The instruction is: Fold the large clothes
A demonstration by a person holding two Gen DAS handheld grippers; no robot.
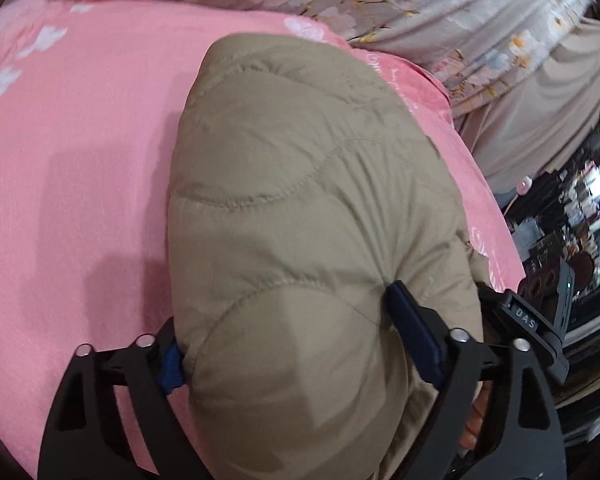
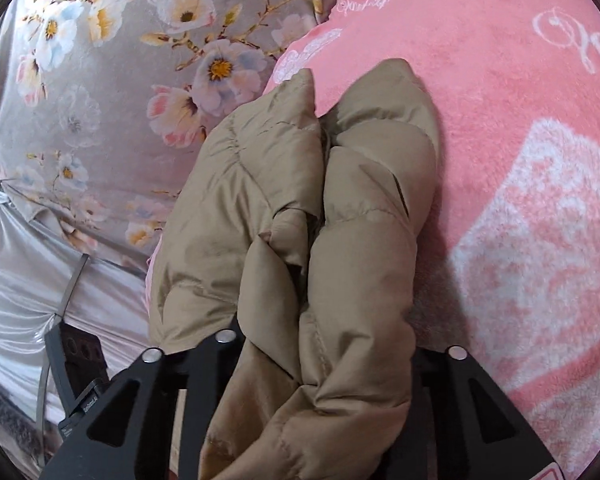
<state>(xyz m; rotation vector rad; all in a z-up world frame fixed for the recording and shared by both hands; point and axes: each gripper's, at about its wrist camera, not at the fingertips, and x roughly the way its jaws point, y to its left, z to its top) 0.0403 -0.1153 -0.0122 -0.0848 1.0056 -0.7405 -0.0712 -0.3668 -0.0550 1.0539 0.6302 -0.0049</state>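
Both claws are on the coat: the left gripper point(image 1: 296, 332) has its blue pads point(image 1: 414, 330) spread wide and pressing into either side of a fat, puffy roll of the khaki quilted jacket point(image 1: 300, 200), a wide-set clamp, while the right gripper point(image 2: 320, 344) has a bunched, creased wad of the same jacket point(image 2: 324, 208) filling the space between its black arms, the tips buried under the fabric, so whether they pinch it I cannot tell. Under all of it lies the pink blanket point(image 1: 80, 160) with its pale flower print, spread broad across the bed, the jacket resting on it near the edge. Beyond runs a grey floral sheet point(image 2: 100, 80), and silvery satin cloth point(image 2: 16, 280) hangs at the left of the right wrist view. Small and far right in the left wrist view, dark cluttered shelving point(image 1: 588, 216) is just visible.
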